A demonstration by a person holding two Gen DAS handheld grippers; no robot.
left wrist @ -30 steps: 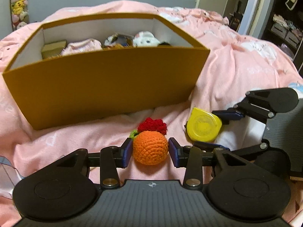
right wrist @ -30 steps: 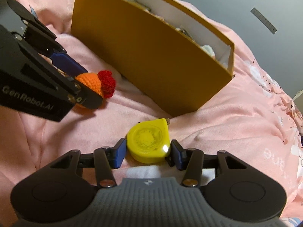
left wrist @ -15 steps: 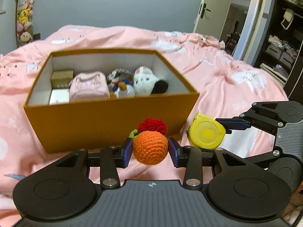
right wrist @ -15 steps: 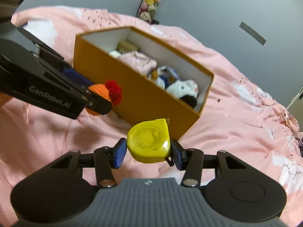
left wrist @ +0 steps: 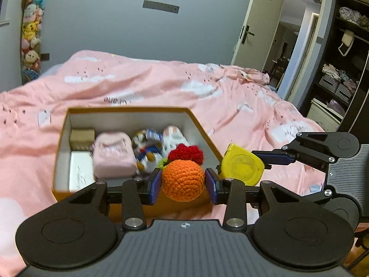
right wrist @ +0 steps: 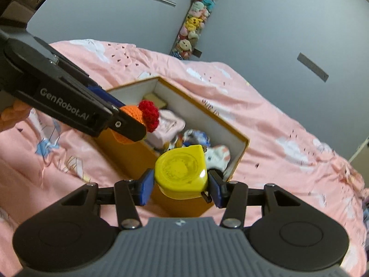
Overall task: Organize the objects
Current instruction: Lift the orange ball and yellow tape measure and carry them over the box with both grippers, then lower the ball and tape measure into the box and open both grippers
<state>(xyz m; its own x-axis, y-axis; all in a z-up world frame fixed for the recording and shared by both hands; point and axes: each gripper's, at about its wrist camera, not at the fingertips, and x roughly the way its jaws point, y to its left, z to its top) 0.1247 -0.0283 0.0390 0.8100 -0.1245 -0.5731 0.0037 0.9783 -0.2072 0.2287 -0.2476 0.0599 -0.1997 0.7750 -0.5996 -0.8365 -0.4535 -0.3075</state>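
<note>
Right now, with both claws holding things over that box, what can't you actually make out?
- Toys in the orange box: motion-blurred in both views.
- Box's near right corner, left wrist view: hidden by the crochet orange.
- Yellow tape measure: its worn face label is unreadable.
- Box's near end, right wrist view: covered by the tape measure.

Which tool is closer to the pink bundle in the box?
Left, probably. The left tool, holding the crochet orange, sits beside the pink bundle in the orange box. The right tool, holding the yellow tape measure, is toward the box's other end.
</note>
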